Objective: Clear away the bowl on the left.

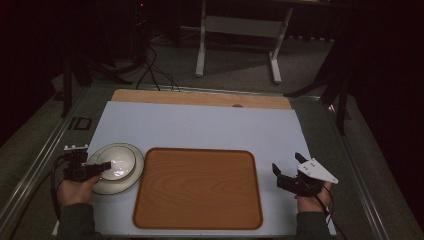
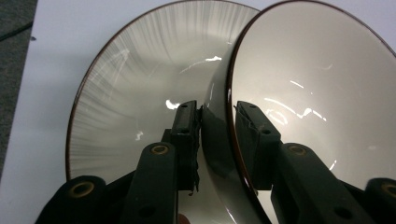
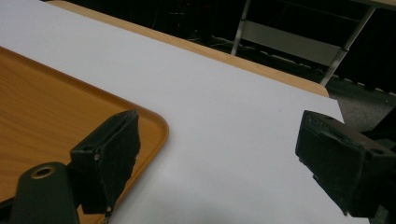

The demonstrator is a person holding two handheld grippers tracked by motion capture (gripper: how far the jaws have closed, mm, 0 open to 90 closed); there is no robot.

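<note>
Jaws of the left gripper (image 2: pixel 217 135) pinch the rim of a white bowl (image 2: pixel 322 88), which sits on a plate (image 1: pixel 131 172) just left of the wooden tray (image 1: pixel 197 187). Right gripper (image 3: pixel 219 158) jaws are wide apart over the white mat (image 1: pixel 200 127), holding nothing.

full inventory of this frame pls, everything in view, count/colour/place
bowl: 1, white with dark rim, on the plate at the table's left, wall between the left tool's jaws
plate: 1, white with dark rim, left of the tray
tray: 1, wooden brown, centre near edge, nothing on it
mat: 1, pale blue-white, covers most of the table
table: 1, wood, edge shows beyond the mat
white frame: 1, on the floor behind the table
cables: several, black, floor at far left
left tool: 1, black, shut on the bowl's wall
right tool: 1, black with grey plate, open, right of the tray
hands: 2, near edge, one per tool
</note>
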